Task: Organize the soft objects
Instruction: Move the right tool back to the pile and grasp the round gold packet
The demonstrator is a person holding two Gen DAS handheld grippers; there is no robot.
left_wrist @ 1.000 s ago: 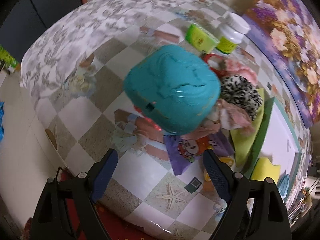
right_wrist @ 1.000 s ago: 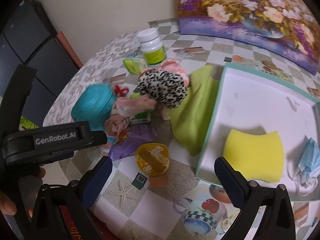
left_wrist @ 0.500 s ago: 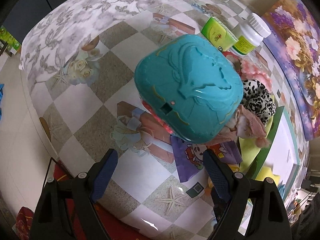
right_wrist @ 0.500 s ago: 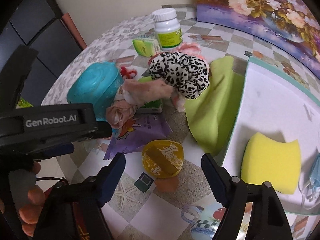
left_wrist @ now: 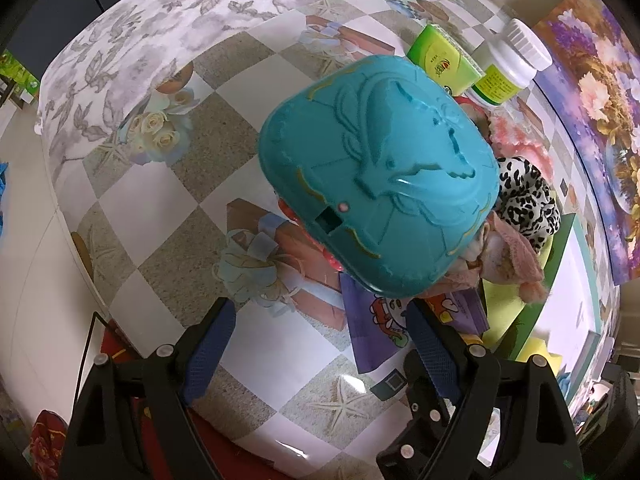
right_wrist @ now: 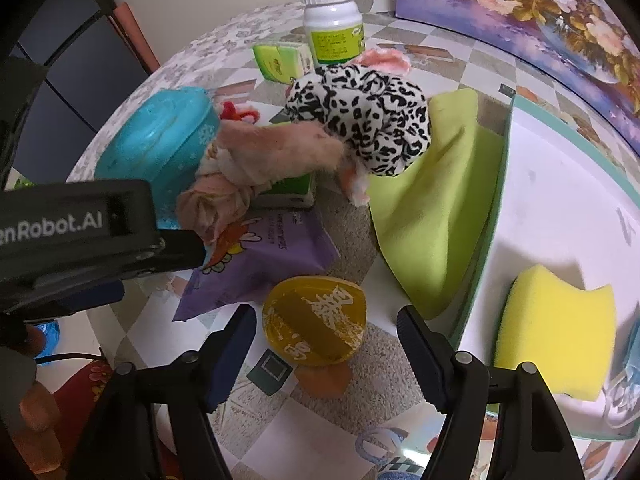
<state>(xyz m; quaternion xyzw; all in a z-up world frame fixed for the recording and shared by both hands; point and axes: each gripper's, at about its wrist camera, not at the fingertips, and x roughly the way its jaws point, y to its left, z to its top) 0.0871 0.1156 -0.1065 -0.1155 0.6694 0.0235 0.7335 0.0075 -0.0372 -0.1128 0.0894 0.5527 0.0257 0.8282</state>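
Observation:
A leopard-print scrunchie and a pink cloth bundle lie beside a green cloth that drapes over the rim of a white tray. A yellow sponge and a blue mask lie in the tray. My right gripper is open, low over a yellow round sachet. My left gripper is open, just short of a teal box. The scrunchie and pink cloth also show behind the box.
A white pill bottle, a green carton and a purple packet stand around the pile. A flower painting leans at the back. The table edge runs close on the left.
Both grippers have moved forward and closer to the table. The teal box and the soft pile now loom larger; the right gripper has come in over the yellow sachet.

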